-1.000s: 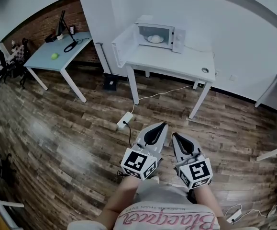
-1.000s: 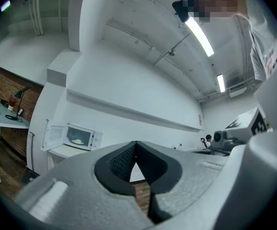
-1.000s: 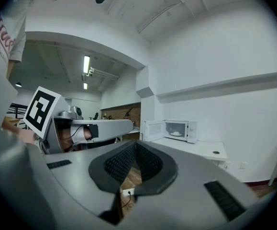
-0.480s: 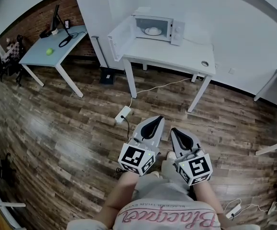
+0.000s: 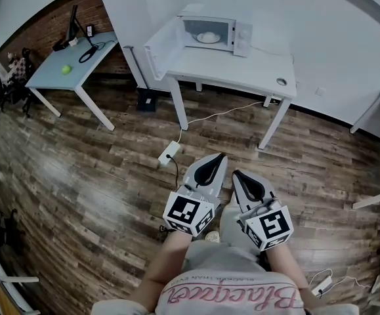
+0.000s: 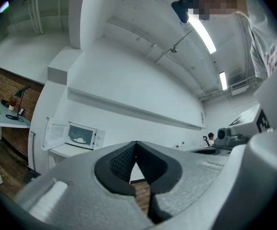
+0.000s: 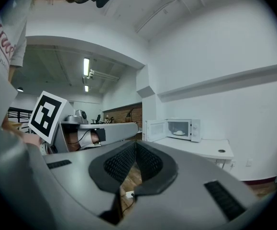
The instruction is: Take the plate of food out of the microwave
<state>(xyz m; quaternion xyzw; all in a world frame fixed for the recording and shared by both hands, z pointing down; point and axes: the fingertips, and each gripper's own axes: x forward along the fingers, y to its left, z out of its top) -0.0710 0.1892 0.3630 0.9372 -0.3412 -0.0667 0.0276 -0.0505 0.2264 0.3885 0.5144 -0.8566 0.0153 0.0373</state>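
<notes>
Floorboards are separating left gripper and right gripper, both closed empty, from the microwave, opened for plate access.

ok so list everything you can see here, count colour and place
microwave: one, white, door open, on the table by the wall
plate of food: one, white, inside the microwave
table: one, white, under the microwave
side table: one, white, right edge
desk: one, pale blue, left, by the brick wall
ball: one, green, on the desk
monitor: one, dark, far end of the desk
box: one, black, on the floor by the table's left leg
power strip: one, white, on the floor before the table
floor: dark wood planks
left gripper: one, grey, shut, empty
right gripper: one, grey, shut, empty, beside the left
</notes>
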